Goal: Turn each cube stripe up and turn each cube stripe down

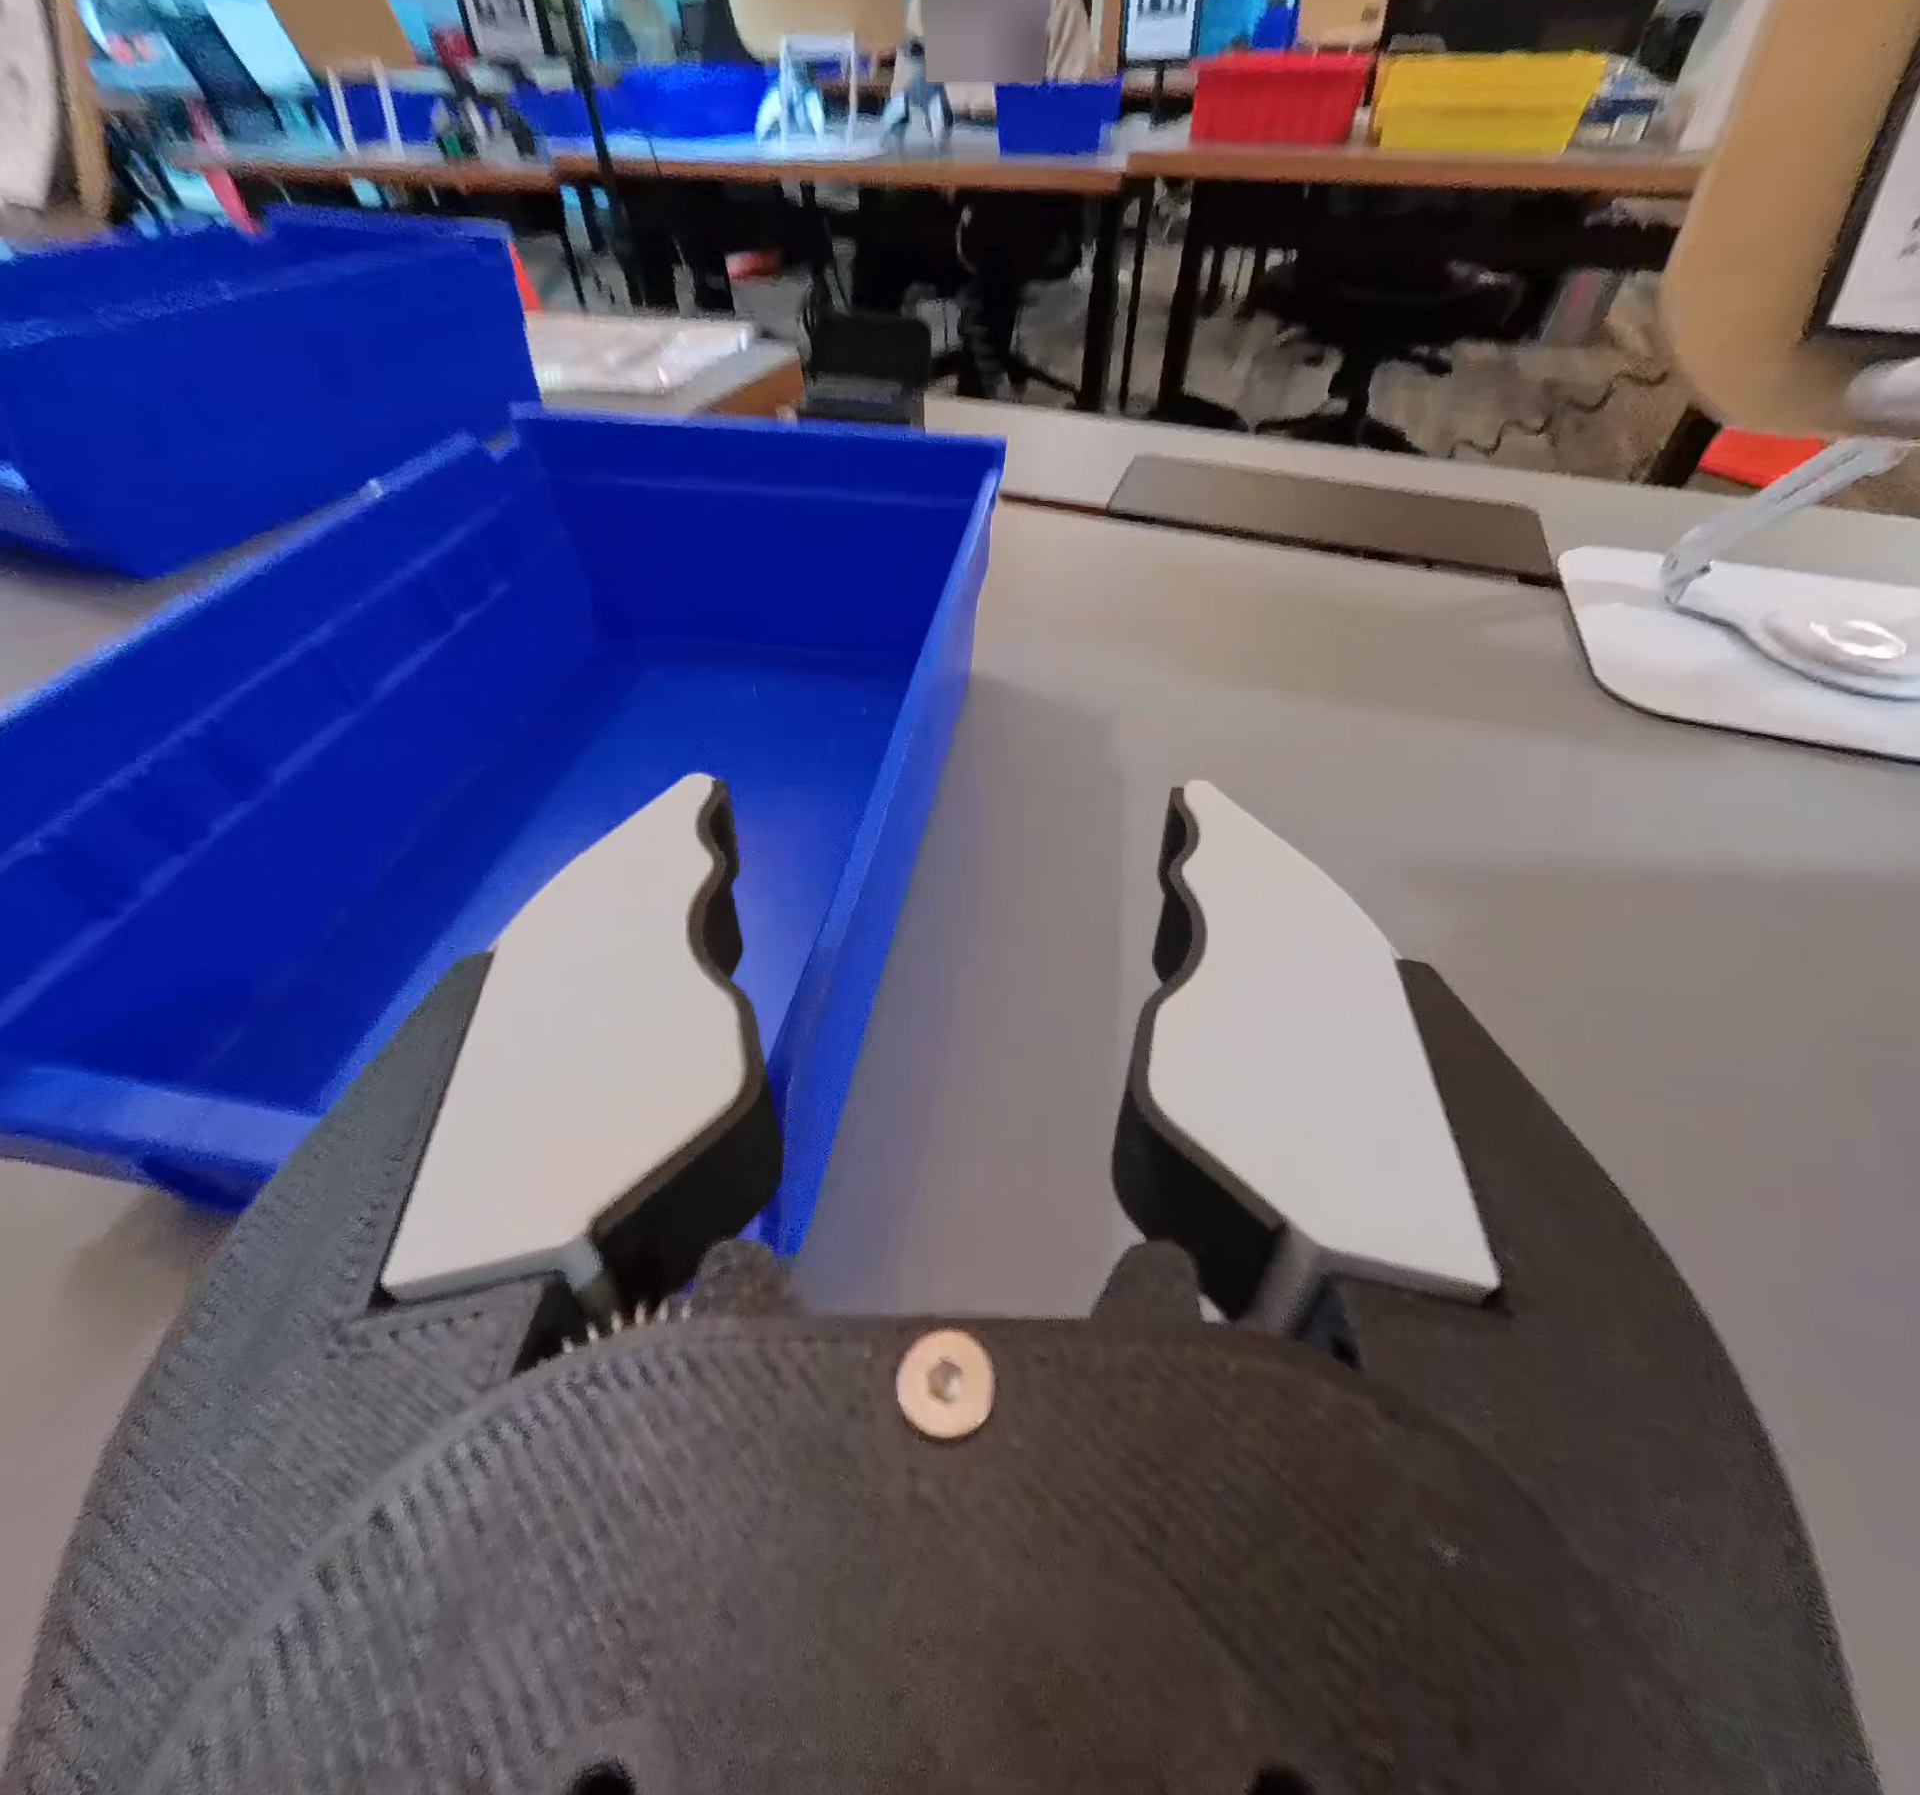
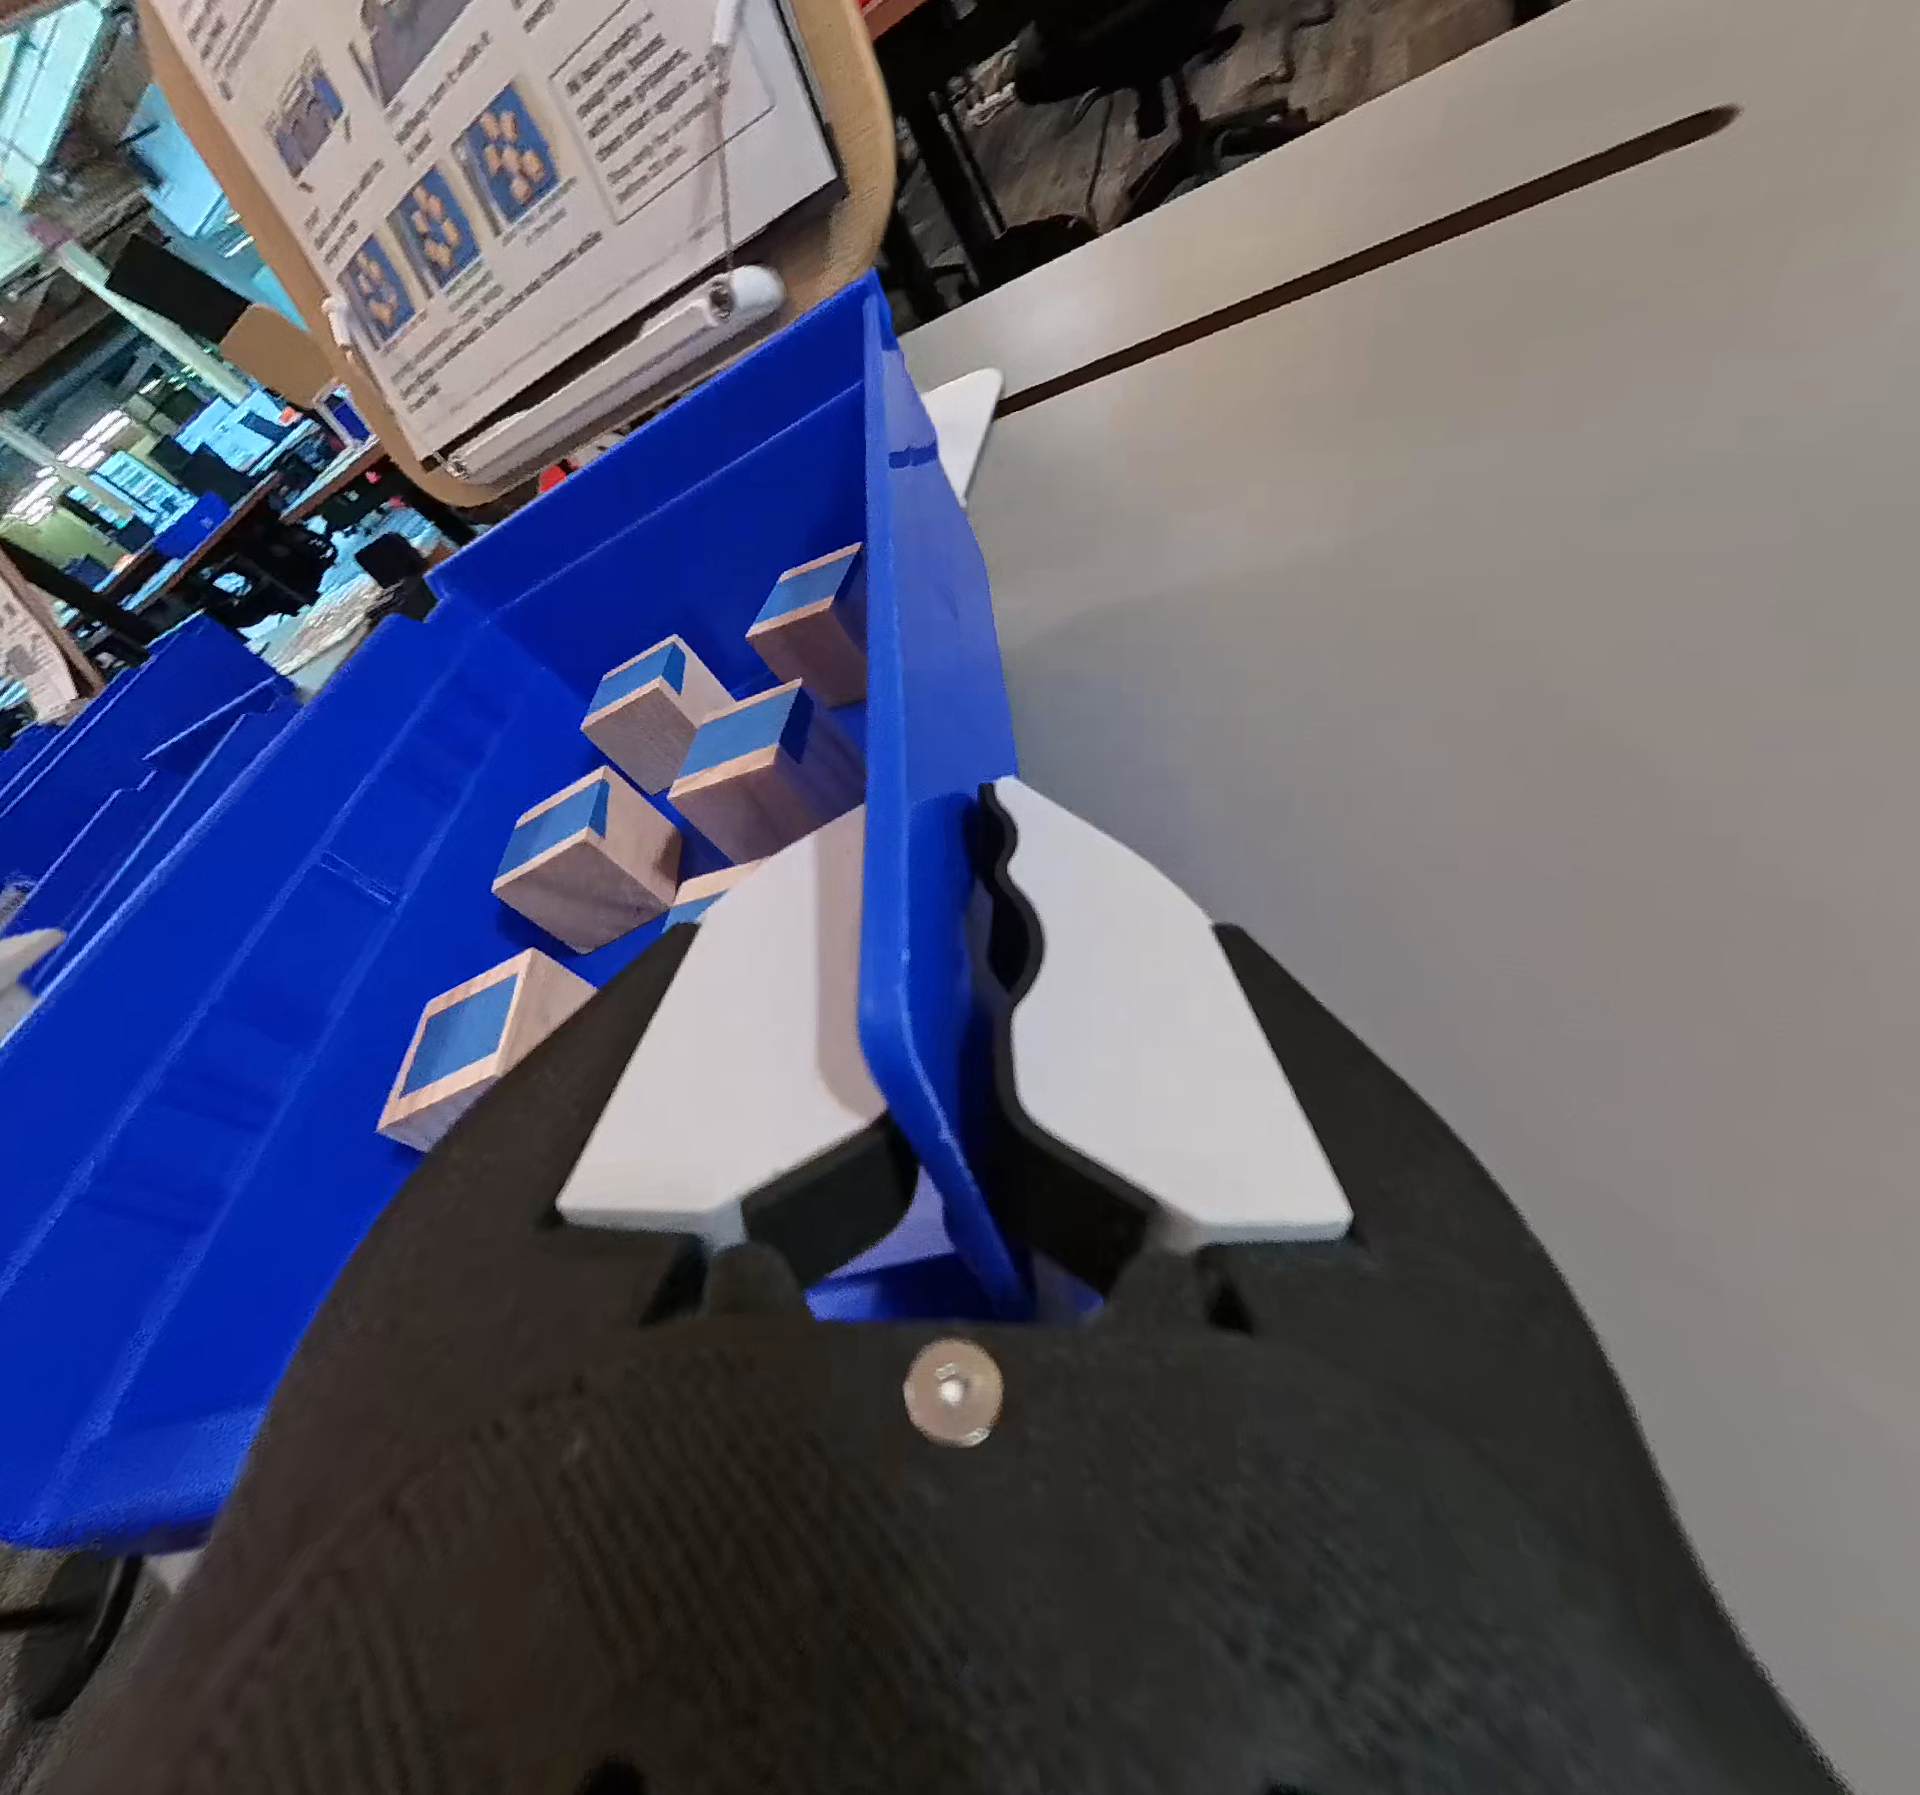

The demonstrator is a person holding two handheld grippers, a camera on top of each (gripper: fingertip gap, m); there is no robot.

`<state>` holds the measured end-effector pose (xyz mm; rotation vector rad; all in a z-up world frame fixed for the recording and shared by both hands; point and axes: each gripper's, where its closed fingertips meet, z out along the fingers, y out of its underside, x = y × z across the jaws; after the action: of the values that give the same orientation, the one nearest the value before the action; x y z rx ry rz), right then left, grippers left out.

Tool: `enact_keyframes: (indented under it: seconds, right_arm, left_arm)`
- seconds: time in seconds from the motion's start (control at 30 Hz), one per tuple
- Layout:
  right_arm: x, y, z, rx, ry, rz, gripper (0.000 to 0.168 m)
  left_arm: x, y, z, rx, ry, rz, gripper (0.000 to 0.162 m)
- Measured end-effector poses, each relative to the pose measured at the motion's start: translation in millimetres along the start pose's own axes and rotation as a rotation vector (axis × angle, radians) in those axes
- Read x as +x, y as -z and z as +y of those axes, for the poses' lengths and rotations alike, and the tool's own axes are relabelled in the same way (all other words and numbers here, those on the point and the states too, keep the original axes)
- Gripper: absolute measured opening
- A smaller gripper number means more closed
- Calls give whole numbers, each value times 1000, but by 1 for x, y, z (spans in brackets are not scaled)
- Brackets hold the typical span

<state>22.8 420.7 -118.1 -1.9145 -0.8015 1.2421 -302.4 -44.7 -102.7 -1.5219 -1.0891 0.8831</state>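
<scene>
Right claw (image 2: 925, 976) pinched on side wall of blue plastic bin (image 2: 904, 706), one finger inside, one outside. Bin tilted; inside lay small wooden cubes with blue-painted face (image 2: 592, 862), five clear, sixth half hidden, most blue face up. Left claw (image 1: 951, 914) spread wide, nothing held, above grey tabletop (image 1: 1351, 862) beside second blue bin (image 1: 914, 758), apparently empty. Judged cubes light, stiff, smooth; best gripped on two opposite bare wood sides.

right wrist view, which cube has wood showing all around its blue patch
The cube nearest the gripper, lowest in the bin. A wooden border frames its blue patch on every side, while on the other cubes the blue runs right to the edges.
</scene>
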Motion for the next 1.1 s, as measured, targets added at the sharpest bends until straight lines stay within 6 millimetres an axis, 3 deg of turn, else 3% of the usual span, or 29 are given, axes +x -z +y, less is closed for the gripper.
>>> enact_keyframes:
  seconds: [0.17, 0.4, 0.47, 0.53, 0.6, 0.73, 0.83, 1.1]
  right_arm:
    - [-22, -21, 6, -22, -3, -63, 9]
    - [-42, -32, 16, -60, 23, -106, 9]
    - [-46, -32, 19, -66, 34, -110, 9]
    - [-50, -33, 22, -71, 39, -114, 9]
    - [-54, -35, 27, -80, 35, -119, 9]
    - [-67, -41, 41, -107, 36, -132, 9]
    - [-84, -50, 53, -124, 61, -143, 9]
    - [-153, -101, 85, -140, 91, -178, 9]
  left_arm:
    - [-6, -12, 35, -162, 74, 73, 82]
    - [-14, -36, 47, -187, -226, 2, 64]
    - [-17, -39, 49, -186, -287, -13, 51]
    - [-20, -41, 47, -179, -305, 1, 13]
    - [-15, -41, 48, -201, -275, 90, 6]
    - [-18, -39, 41, -197, -331, 98, 7]
    - [-16, -31, 21, -119, -354, 99, 8]
    - [-23, -5, -19, -3, -213, 158, 5]
